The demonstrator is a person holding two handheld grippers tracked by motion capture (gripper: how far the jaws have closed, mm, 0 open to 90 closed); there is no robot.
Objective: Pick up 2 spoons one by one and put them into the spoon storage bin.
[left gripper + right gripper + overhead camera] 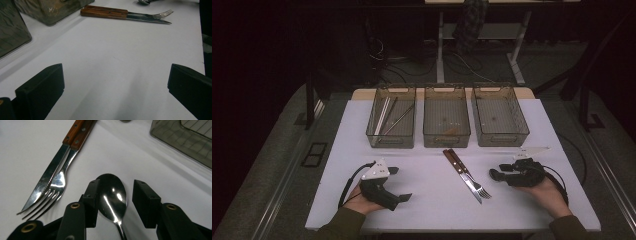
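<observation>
A steel spoon (pixel 112 195) lies on the white table (pixel 432 210), its bowl between the jaws of my right gripper (pixel 116 186). That gripper (pixel 498 171) is open: one jaw sits against the bowl's edge and the other stands clear of it. Just beside it lie a knife (pixel 47 182) and a fork (pixel 58 185) with wooden handles, side by side (pixel 464 175). My left gripper (pixel 402 184) rests at the table's front left, open wide over bare table (pixel 115 82). The knife (pixel 150 20) and fork (pixel 160 14) lie well ahead of it.
Three clear bins stand in a row at the back of the table: the left bin (pixel 390 141) holds thin rods, and there are a middle bin (pixel 446 141) and a right bin (pixel 502 139). A bin corner (pixel 185 137) is near my right gripper. Dark floor surrounds the table.
</observation>
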